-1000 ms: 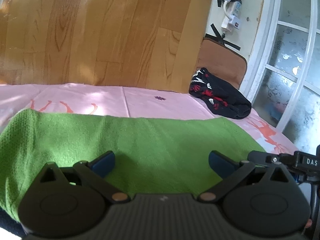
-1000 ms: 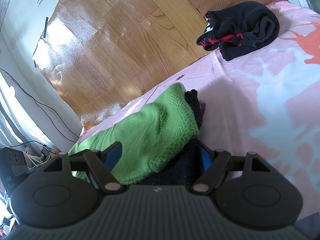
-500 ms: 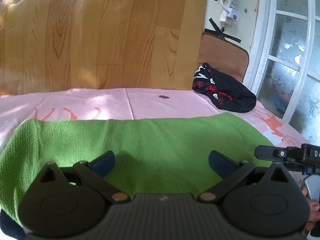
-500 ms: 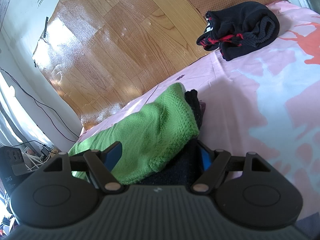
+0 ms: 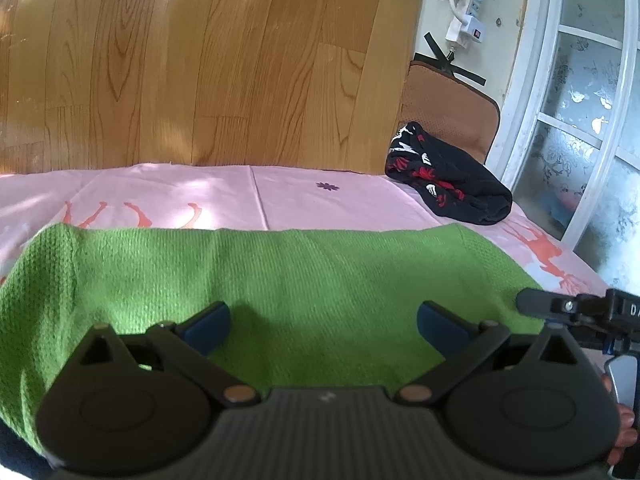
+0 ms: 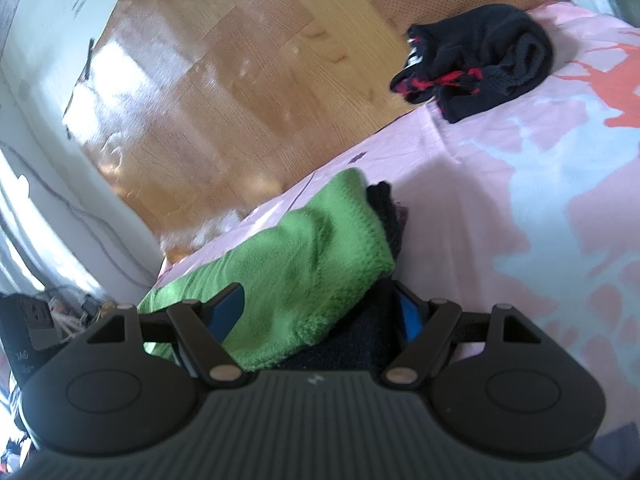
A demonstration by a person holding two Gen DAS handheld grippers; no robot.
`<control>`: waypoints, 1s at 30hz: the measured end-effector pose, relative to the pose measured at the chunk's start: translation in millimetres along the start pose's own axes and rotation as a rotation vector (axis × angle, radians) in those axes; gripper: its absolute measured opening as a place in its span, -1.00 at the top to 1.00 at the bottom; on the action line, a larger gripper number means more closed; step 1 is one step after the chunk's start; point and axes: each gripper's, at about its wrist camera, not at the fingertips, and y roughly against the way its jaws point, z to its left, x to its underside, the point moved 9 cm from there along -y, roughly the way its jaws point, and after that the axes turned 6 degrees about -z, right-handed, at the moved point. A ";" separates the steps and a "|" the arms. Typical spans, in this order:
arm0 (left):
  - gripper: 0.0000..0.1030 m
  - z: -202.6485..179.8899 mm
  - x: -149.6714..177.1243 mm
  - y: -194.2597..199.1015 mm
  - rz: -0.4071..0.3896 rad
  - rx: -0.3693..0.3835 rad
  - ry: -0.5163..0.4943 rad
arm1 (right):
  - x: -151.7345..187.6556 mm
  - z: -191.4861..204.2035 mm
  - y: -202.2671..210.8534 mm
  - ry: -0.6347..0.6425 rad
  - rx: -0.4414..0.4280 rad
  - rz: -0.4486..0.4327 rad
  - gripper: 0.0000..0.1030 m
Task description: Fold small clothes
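A green knit garment [image 5: 304, 280] lies folded into a long band across the pink bedsheet [image 5: 320, 196]. My left gripper [image 5: 324, 326] hovers over its near edge, open, with nothing pinched between the blue pads. In the right wrist view the same green garment [image 6: 320, 248] ends on top of a dark cloth [image 6: 384, 208]. My right gripper [image 6: 320, 308] stands wide open astride that end, with green knit and dark cloth between its fingers. Part of the right gripper's body [image 5: 580, 308] shows at the right edge of the left wrist view.
A black garment with red and white print [image 5: 448, 180] lies bunched at the bed's far corner, seen again [image 6: 480, 56] from the right. Behind it are a brown cushion [image 5: 452, 112], a wood-patterned wall panel [image 5: 200, 60] and a white-framed window [image 5: 560, 120].
The left gripper has drifted slightly over the green garment. The right gripper has kept still. Nothing was taken hold of or let go.
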 end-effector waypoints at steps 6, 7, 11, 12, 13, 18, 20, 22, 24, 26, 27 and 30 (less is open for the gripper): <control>-1.00 -3.9 1.8 0.8 0.000 0.009 -0.012 | -5.1 -8.4 3.6 -0.047 0.043 -0.026 -0.32; -1.00 -4.6 1.9 1.1 0.000 0.012 -0.013 | -4.9 -8.1 2.7 -0.043 0.043 -0.021 -0.30; -1.00 -4.2 1.7 1.9 0.000 0.023 -0.001 | -2.9 -7.2 0.6 -0.031 0.034 0.000 -0.25; -1.00 -3.7 1.6 2.2 -0.002 0.026 0.004 | -3.0 -7.6 0.6 -0.032 0.033 0.001 -0.25; -1.00 -3.5 1.4 2.6 -0.003 0.028 0.008 | -3.2 -8.3 0.6 -0.034 0.032 0.000 -0.24; -1.00 -5.2 1.4 3.7 -0.008 0.039 0.010 | -3.2 -9.3 1.5 -0.036 0.031 -0.001 -0.25; -1.00 -7.1 1.4 4.4 -0.011 0.051 0.016 | -3.4 -9.5 1.6 -0.037 0.030 -0.002 -0.25; -1.00 -8.0 1.5 4.5 -0.013 0.059 0.021 | -3.4 -9.5 1.8 -0.037 0.029 -0.003 -0.25; -1.00 -8.1 2.0 3.8 -0.011 0.057 0.024 | -3.5 -9.5 1.8 -0.036 0.029 -0.005 -0.25; -1.00 -8.2 2.3 3.4 -0.010 0.055 0.023 | -3.5 -9.6 1.8 -0.036 0.029 -0.005 -0.26; -1.00 -8.2 2.4 3.2 -0.009 0.053 0.020 | -3.5 -9.6 1.9 -0.036 0.029 -0.005 -0.26; -1.00 -8.6 2.9 2.1 -0.005 0.045 0.007 | -3.4 -9.6 1.8 -0.036 0.029 -0.005 -0.26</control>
